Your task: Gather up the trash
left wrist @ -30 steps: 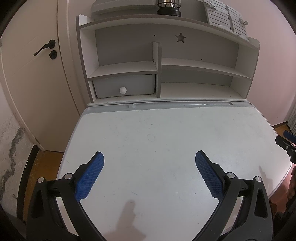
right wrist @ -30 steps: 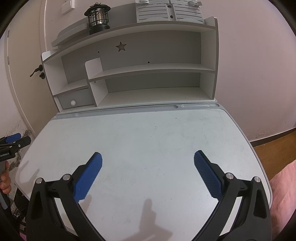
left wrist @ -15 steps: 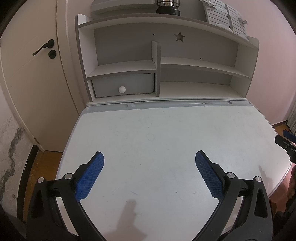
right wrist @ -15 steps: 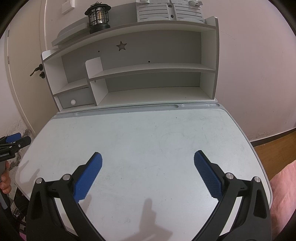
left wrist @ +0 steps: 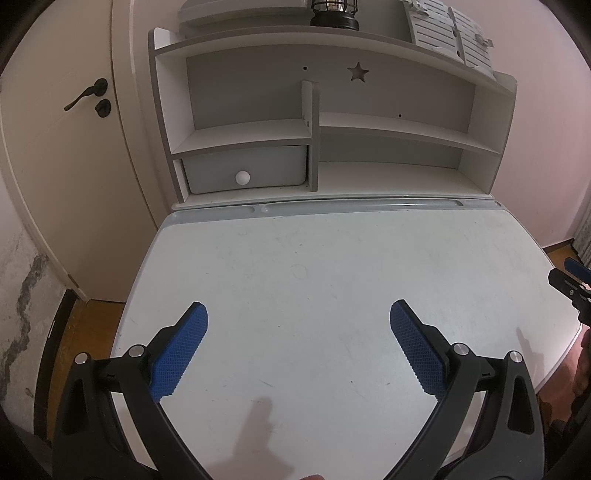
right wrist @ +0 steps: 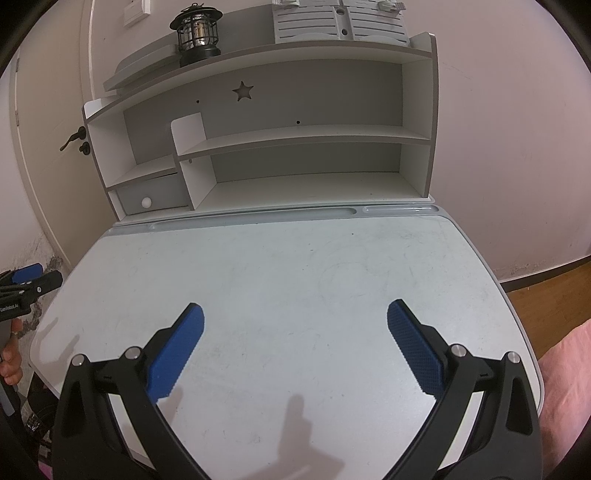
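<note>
My left gripper [left wrist: 298, 317] is open and empty, held above the near part of a white desk top [left wrist: 332, 258]. My right gripper [right wrist: 295, 317] is open and empty above the same desk top [right wrist: 295, 258]. The right gripper's tip shows at the right edge of the left wrist view [left wrist: 570, 280]. The left gripper's tip shows at the left edge of the right wrist view [right wrist: 29, 280]. No trash shows on the desk in either view.
A white and grey shelf unit [left wrist: 332, 122] stands at the desk's back, with a small drawer [left wrist: 245, 171] low on its left. A black lantern [right wrist: 195, 31] and a grey slatted rack [right wrist: 340, 18] stand on top. A door [left wrist: 66, 147] is at the left.
Both views have shifted very slightly. Both grippers stay open and empty.
</note>
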Tool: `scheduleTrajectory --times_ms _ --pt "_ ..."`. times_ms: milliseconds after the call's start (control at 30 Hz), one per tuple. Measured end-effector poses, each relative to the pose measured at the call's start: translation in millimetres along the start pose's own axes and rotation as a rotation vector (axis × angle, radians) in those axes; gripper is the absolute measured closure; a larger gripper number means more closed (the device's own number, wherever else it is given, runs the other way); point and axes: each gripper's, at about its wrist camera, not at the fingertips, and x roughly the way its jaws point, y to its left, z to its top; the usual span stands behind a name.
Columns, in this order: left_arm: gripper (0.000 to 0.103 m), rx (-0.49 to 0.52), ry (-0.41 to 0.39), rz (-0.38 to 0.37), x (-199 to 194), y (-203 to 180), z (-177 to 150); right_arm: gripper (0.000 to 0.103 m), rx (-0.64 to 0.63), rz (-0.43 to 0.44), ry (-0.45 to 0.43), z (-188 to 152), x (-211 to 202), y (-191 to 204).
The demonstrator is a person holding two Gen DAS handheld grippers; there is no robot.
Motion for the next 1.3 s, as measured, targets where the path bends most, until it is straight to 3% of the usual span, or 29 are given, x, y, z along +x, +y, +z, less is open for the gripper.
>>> scheduleTrajectory --times_ms 1033,1300 --pt "0.007 0.002 -0.013 0.011 -2.2 0.8 1.6 0.007 -0.007 0.0 0.001 -2.1 0.0 1.4" --pt "0.007 0.002 0.017 -0.002 2.9 0.4 2.7 0.007 -0.005 -0.001 0.001 -2.0 0.4 1.7"
